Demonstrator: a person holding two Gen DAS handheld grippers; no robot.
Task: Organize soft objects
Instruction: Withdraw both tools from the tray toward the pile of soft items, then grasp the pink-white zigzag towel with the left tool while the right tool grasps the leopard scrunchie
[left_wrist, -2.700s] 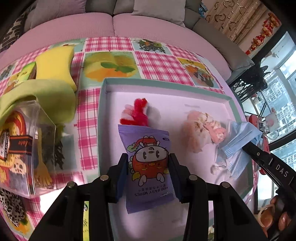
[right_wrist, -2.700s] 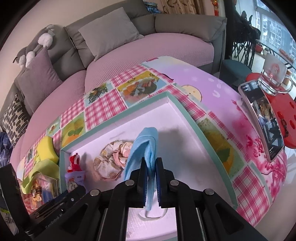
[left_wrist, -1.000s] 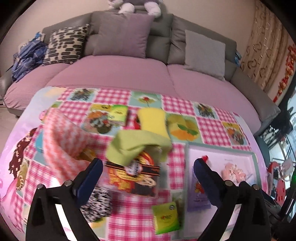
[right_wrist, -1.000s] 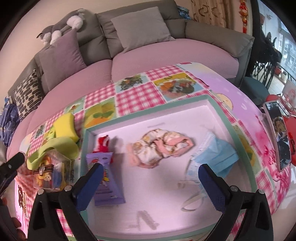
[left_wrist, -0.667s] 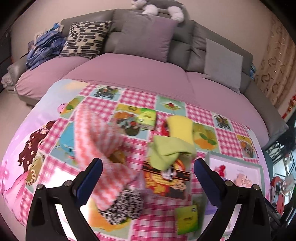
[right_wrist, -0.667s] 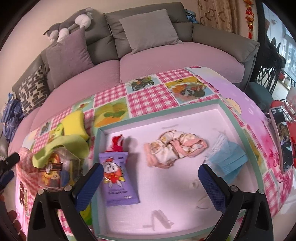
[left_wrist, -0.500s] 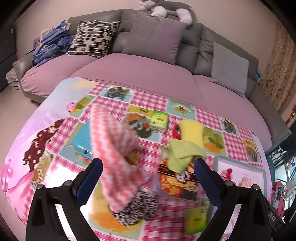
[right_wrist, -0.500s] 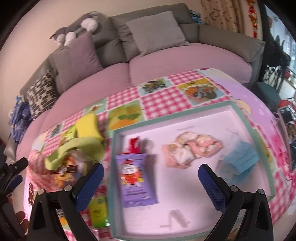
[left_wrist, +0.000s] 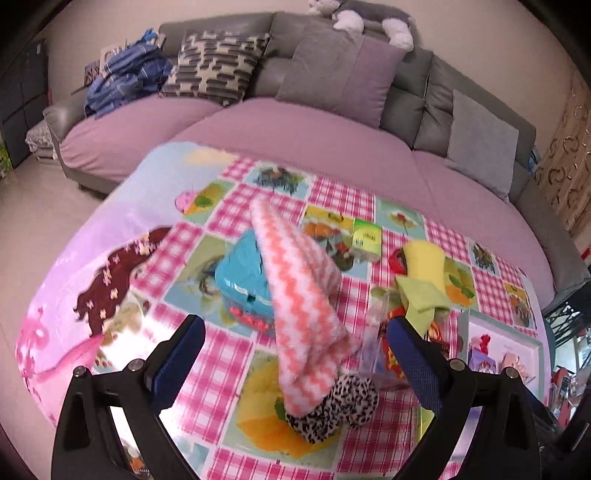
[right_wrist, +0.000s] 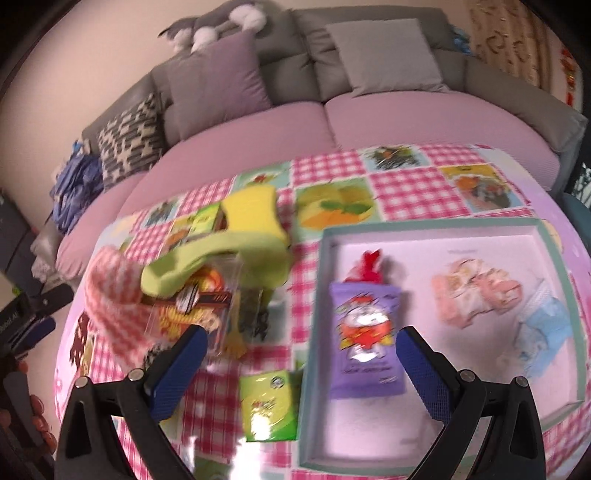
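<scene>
Left wrist view: the left hand-held gripper (left_wrist: 295, 354) hangs released and empty above the desk (left_wrist: 221, 229), its jaws spread wide. Ahead of it, between the jaws, lies a pink zigzag cloth (left_wrist: 299, 291), draped over a blue case (left_wrist: 240, 280) and a leopard-print scrunchie (left_wrist: 332, 410). Ahead to the right sit a yellow sponge (left_wrist: 424, 258) and a green cloth (left_wrist: 421, 299); the tray (left_wrist: 498, 328) is far right. These soft items are judged still unsorted.

Right wrist view: the right hand-held gripper (right_wrist: 299, 369) is likewise released and empty. Ahead to the right the tray (right_wrist: 424, 229) already holds a wipes pack (right_wrist: 365, 332), a red toy (right_wrist: 369, 269), a pink garment (right_wrist: 476, 291) and a blue mask (right_wrist: 543, 336). To the left, outside the tray, remain the green cloth (right_wrist: 218, 266), the sponge (right_wrist: 255, 210), the pink cloth (right_wrist: 114, 291) and a green packet (right_wrist: 267, 406). The task appears roughly half done.

The desk carries a pink checked picture cloth; behind it stands a sofa (right_wrist: 369, 122) with purple seats and grey cushions.
</scene>
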